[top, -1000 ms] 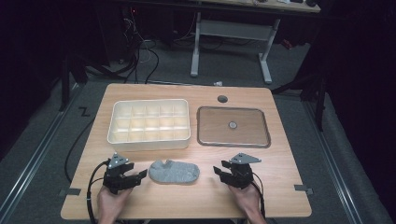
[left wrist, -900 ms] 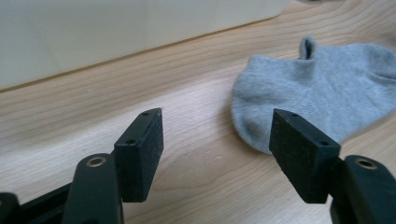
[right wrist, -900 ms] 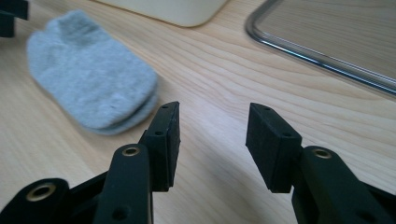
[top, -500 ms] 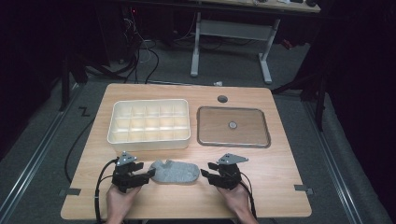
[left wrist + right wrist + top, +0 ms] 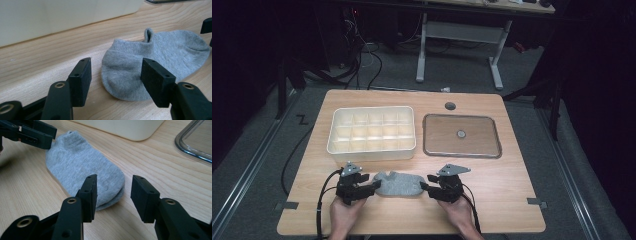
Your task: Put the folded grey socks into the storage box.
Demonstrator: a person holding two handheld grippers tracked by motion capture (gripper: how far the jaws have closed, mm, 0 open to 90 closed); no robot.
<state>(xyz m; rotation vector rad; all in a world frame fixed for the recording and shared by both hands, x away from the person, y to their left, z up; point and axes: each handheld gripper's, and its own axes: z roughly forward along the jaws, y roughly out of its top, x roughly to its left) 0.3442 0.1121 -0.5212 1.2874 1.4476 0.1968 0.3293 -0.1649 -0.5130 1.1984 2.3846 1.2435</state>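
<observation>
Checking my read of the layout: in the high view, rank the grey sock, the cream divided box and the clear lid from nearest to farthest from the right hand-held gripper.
1. Grey sock: just left of the right hand-held gripper, its end at the jaws.
2. Clear lid: on the table beyond the gripper, slightly right.
3. Cream divided box: beyond and well to the left.

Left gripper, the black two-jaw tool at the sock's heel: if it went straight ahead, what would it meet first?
Most likely the flat grey ankle sock: the left gripper points at its heel end, jaws just closing but still apart.
</observation>
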